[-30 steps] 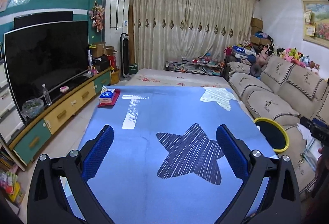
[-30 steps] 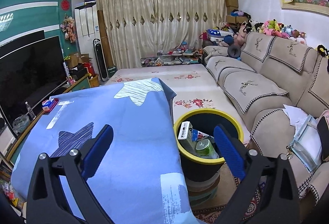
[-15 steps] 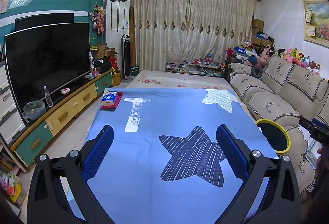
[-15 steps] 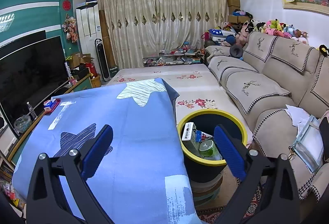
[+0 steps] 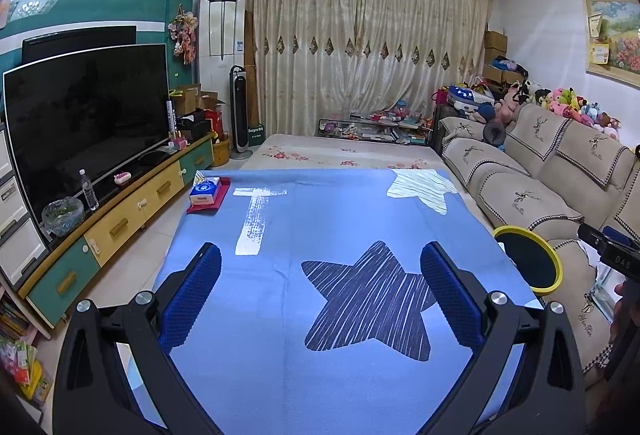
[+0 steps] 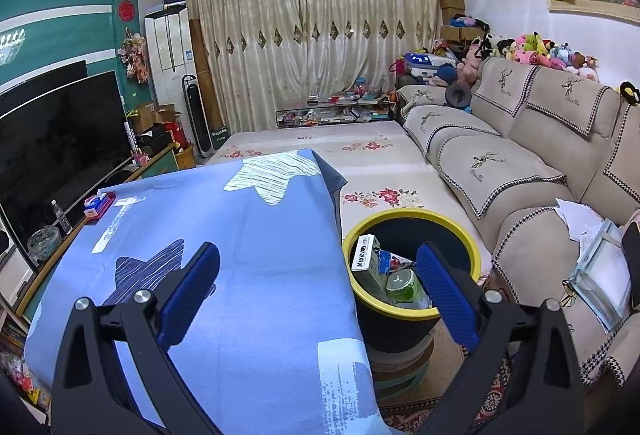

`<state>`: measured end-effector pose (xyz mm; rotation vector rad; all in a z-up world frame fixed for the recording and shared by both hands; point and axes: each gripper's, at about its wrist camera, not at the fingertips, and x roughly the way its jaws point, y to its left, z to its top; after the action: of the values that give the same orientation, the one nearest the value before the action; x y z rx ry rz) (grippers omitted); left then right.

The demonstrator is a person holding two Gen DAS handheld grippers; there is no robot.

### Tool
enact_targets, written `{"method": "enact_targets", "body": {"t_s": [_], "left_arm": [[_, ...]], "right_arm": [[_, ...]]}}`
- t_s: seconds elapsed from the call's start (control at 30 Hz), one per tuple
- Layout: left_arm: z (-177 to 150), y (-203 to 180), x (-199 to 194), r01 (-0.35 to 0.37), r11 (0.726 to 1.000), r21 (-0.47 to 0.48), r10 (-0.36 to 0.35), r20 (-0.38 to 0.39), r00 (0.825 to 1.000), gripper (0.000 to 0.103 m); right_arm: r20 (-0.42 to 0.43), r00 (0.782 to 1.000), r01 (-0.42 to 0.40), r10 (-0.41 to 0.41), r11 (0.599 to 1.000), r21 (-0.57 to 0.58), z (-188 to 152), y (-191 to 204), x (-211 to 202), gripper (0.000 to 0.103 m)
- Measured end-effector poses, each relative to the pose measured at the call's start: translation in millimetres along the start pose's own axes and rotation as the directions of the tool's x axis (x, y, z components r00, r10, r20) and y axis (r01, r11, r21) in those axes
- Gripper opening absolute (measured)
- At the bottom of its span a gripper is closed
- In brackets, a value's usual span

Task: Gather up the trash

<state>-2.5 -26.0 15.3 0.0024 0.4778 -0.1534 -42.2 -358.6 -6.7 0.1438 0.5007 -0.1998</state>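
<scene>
A black bin with a yellow rim (image 6: 472, 235) stands right of the table; it also shows in the left wrist view (image 5: 556, 265). Inside it lie a white carton (image 6: 366, 259), a green can (image 6: 404, 285) and other scraps. My right gripper (image 6: 318, 283) is open and empty, held over the table's right edge beside the bin. My left gripper (image 5: 320, 283) is open and empty above the blue star-patterned tablecloth (image 5: 320, 219). A blue tissue pack on a red holder (image 5: 206, 193) sits at the table's far left corner.
A TV (image 5: 80, 123) on a low cabinet (image 5: 120, 219) runs along the left. A beige sofa (image 6: 520, 175) runs along the right with papers (image 6: 580, 215) on it. A flowered mat (image 5: 344, 155) lies beyond the table.
Both grippers have risen and drawn back a little, so the table and bin sit lower in view. Both stay open and empty.
</scene>
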Motion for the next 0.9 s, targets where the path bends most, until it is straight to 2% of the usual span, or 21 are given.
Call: {"method": "enact_targets", "body": {"t_s": [0.9], "left_arm": [[-1.6,-4.5,8.4,0.011,1.000,0.017,-0.011,-0.013,1.000,0.098]], "right_arm": [[-0.009,1.000,0.000,0.000,1.000,0.004,-9.3,-1.3,4.5,0.094]]}}
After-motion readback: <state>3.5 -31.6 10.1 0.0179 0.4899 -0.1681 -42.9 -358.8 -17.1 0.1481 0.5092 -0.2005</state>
